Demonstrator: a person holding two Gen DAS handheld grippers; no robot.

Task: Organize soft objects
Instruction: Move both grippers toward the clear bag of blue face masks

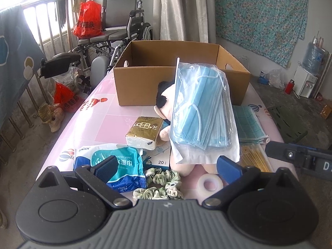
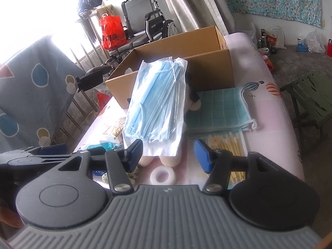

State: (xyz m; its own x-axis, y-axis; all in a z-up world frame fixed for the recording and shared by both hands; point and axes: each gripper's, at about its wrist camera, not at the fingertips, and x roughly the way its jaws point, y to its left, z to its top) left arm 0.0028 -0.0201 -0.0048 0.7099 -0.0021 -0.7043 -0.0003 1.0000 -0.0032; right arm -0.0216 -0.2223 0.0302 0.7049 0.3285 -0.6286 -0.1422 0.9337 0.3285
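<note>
Foremost, I log the pink patterned table, carrying everything below. Next, the open cardboard box, at the far end of the table, upright, its inside hidden from me. Then the plush doll, lying just in front of the box, head toward it, feet toward my grippers, largely covered by the clear bag of blue face masks resting on top of it. Right of the doll, the folded teal cloth, flat on the table; nearer than that, a pack of yellow sticks, whose kind I cannot tell. Left of the doll, the wet wipes pack, white and blue, and beyond it the gold-wrapped tissue pack. Near my left gripper, the green-and-white scrunchies, two or so bunched together, and beside them the small roll of white tape. My left gripper hovers low over these, fingers spread wide, holding nothing. My right gripper, just beside it on the right, fingers likewise wide apart and empty, faces the lower edge of the mask bag.
</note>
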